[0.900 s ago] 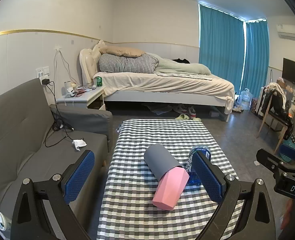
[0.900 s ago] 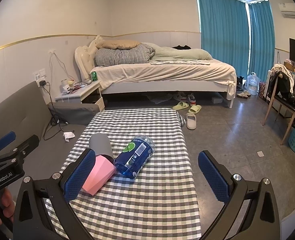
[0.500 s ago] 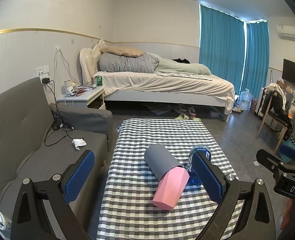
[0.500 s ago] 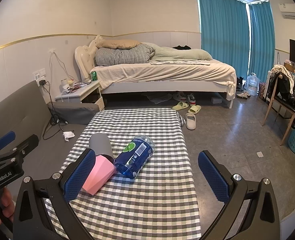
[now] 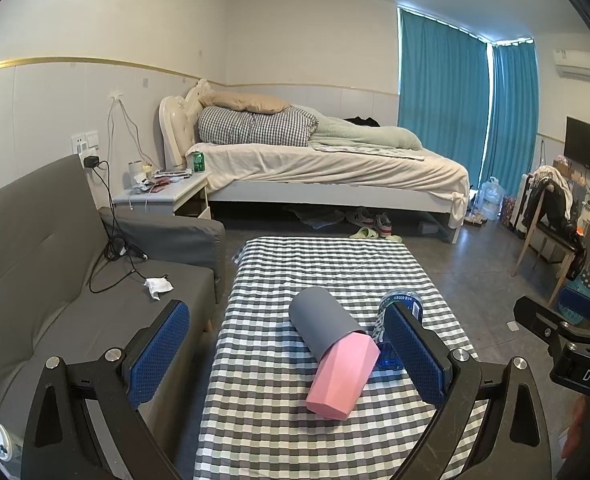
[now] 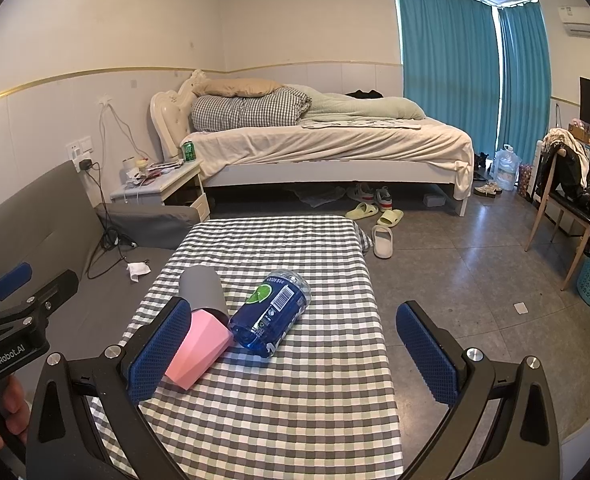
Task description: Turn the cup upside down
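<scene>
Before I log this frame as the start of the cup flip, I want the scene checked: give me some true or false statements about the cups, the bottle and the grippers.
1. The pink cup lies on its side, nested into the grey cup. True.
2. The blue bottle stands upright. False: it lies on its side on the checked table.
3. The left gripper grips the pink cup. False: it is open, holding nothing.
4. The right gripper is open. True.
5. The bottle lies right of the cups. True.
</scene>
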Demonstrator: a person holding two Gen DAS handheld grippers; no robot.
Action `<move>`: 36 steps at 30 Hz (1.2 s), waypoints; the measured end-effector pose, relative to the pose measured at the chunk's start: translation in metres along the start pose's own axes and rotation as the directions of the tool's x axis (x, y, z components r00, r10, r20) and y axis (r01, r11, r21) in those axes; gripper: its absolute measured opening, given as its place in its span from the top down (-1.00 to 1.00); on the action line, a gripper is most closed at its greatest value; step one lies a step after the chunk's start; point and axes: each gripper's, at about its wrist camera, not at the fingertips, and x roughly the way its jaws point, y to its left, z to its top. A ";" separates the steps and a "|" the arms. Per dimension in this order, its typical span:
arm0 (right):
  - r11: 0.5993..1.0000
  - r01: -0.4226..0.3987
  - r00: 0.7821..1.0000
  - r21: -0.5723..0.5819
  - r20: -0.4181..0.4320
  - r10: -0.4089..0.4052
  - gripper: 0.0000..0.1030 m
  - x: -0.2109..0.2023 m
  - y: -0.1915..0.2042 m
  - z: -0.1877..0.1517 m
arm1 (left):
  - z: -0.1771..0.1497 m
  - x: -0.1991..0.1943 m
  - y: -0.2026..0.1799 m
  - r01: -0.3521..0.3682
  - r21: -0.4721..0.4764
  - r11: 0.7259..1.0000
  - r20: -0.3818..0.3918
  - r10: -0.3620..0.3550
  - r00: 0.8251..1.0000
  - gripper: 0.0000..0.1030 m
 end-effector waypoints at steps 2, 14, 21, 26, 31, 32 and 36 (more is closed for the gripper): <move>1.000 0.000 1.000 -0.002 0.000 0.000 -0.99 0.000 0.000 0.000 | 0.000 0.000 0.000 0.000 0.001 1.000 0.000 0.000 1.000 -0.96; 1.000 -0.005 1.000 -0.001 -0.004 0.005 -0.99 0.001 0.001 0.000 | -0.002 0.001 0.000 0.001 0.002 1.000 0.000 -0.001 1.000 -0.96; 1.000 -0.001 1.000 -0.006 -0.008 0.001 -0.99 0.002 0.003 -0.001 | -0.002 0.001 0.000 -0.003 -0.002 1.000 -0.002 0.003 1.000 -0.96; 1.000 -0.005 0.999 -0.007 -0.053 0.005 -0.99 0.010 0.003 -0.003 | -0.004 0.009 -0.002 0.006 -0.019 1.000 -0.030 -0.007 1.000 -0.96; 1.000 -0.006 0.993 0.003 -0.120 0.006 -0.99 0.026 0.004 -0.007 | -0.011 0.026 -0.010 0.008 0.016 1.000 -0.077 -0.007 0.997 -0.96; 1.000 -0.010 0.990 0.012 -0.137 0.012 -0.99 0.032 0.004 -0.007 | -0.013 0.031 -0.011 0.004 0.029 1.000 -0.088 -0.001 0.996 -0.96; 1.000 -0.014 0.978 0.024 -0.207 0.019 -0.99 0.062 0.003 -0.008 | -0.019 0.053 -0.011 -0.025 0.056 0.998 -0.137 0.032 0.990 -0.96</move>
